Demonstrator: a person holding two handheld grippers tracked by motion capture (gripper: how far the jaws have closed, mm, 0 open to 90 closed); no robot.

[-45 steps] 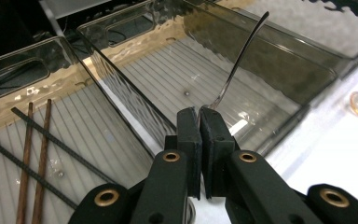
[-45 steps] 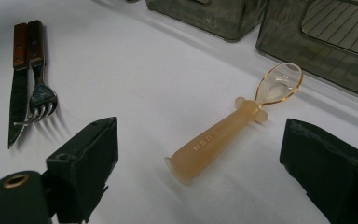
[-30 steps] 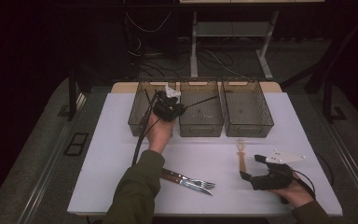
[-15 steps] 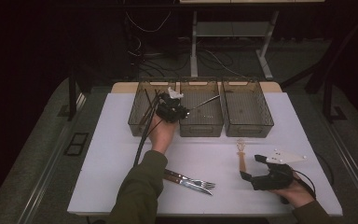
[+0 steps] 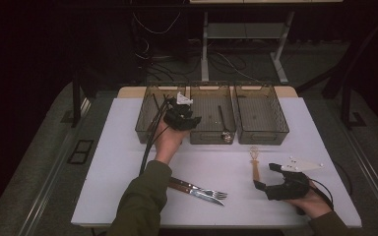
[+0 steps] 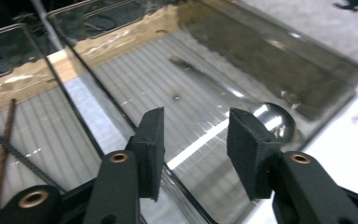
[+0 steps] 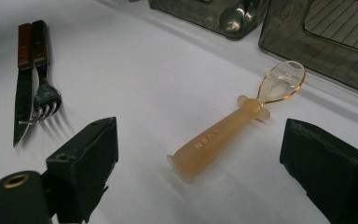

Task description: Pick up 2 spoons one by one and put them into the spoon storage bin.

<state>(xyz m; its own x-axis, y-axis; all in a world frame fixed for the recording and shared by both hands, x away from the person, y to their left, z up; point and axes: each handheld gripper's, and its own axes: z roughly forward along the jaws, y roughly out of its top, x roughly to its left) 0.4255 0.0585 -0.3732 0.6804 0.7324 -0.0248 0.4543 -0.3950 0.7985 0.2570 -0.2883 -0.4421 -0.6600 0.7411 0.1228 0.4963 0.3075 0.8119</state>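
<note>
A metal spoon (image 5: 222, 124) lies in the middle tray (image 5: 207, 139), its bowl (image 6: 278, 120) at the near end. My left gripper (image 5: 193, 119) hovers over the rim between the left tray (image 5: 144, 129) and the middle one. Its jaws have just been opening; the left gripper (image 6: 193, 135) is open with nothing between its pads. An orange baby spoon (image 5: 254, 163) lies on the white table, and in the right gripper view this spoon (image 7: 228, 135) sits just ahead of the wide-open right gripper (image 7: 200, 133), untouched. The right gripper (image 5: 268, 176) rests low by the table's front right.
A knife and fork (image 5: 199, 190) lie side by side near the front edge, the fork (image 7: 44, 100) left of my right jaws. Brown chopsticks (image 6: 0, 144) lie in the left tray. The right tray (image 5: 262, 139) stands at the back. A black cable (image 5: 150, 140) trails from the left gripper.
The left gripper held the metal spoon over the middle tray; its jaws have parted and the spoon now lies in that tray. The right hand has not moved.
</note>
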